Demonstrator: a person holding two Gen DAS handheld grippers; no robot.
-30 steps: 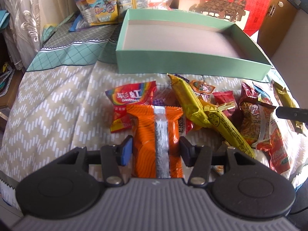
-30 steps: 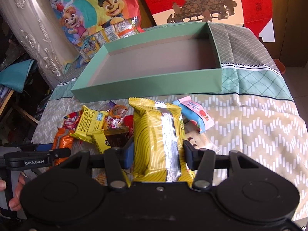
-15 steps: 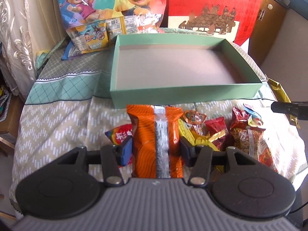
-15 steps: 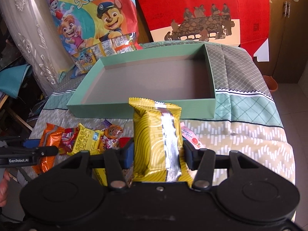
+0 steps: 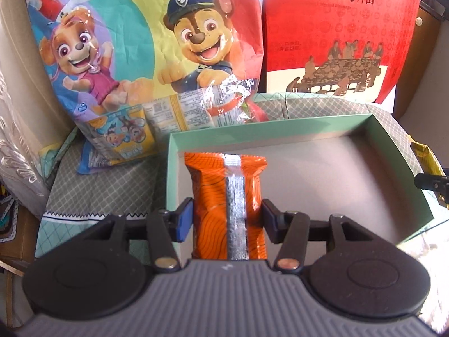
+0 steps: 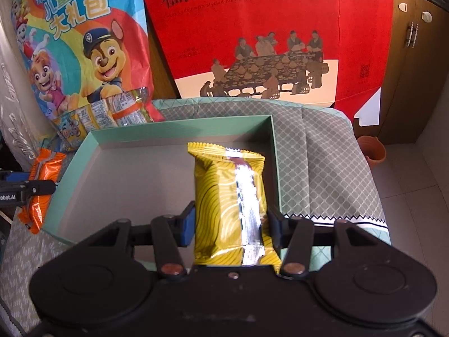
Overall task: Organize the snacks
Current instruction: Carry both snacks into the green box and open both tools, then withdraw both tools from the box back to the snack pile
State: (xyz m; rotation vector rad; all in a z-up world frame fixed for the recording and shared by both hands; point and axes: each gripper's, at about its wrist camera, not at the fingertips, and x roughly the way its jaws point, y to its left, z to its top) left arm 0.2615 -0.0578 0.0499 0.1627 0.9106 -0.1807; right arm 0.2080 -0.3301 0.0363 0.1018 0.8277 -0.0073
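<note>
Two snack packets are up in the air, one per gripper, and one shallow mint-green cardboard box (image 5: 398, 151) waits beneath them with its grey floor bare. The left gripper (image 5: 226, 219) is clamped on a glossy orange foil packet (image 5: 213, 196) with dark wavy lines and a silver seam strip down its middle; it hangs over the box's left part, near the left wall. The right gripper (image 6: 230, 219) is clamped on a glossy yellow foil packet (image 6: 221, 196) with pale curved lines and the same kind of silver seam, held over the box's right part, close to the right wall (image 6: 276, 168). From the right wrist view the orange packet (image 6: 42, 174) shows again at the far left. Behind the box stand two big items: one cartoon-puppy snack bag (image 5: 146, 45) and one red printed gift box (image 5: 336, 28). The box sits on a grey diamond-patterned cloth (image 6: 322, 168).
</note>
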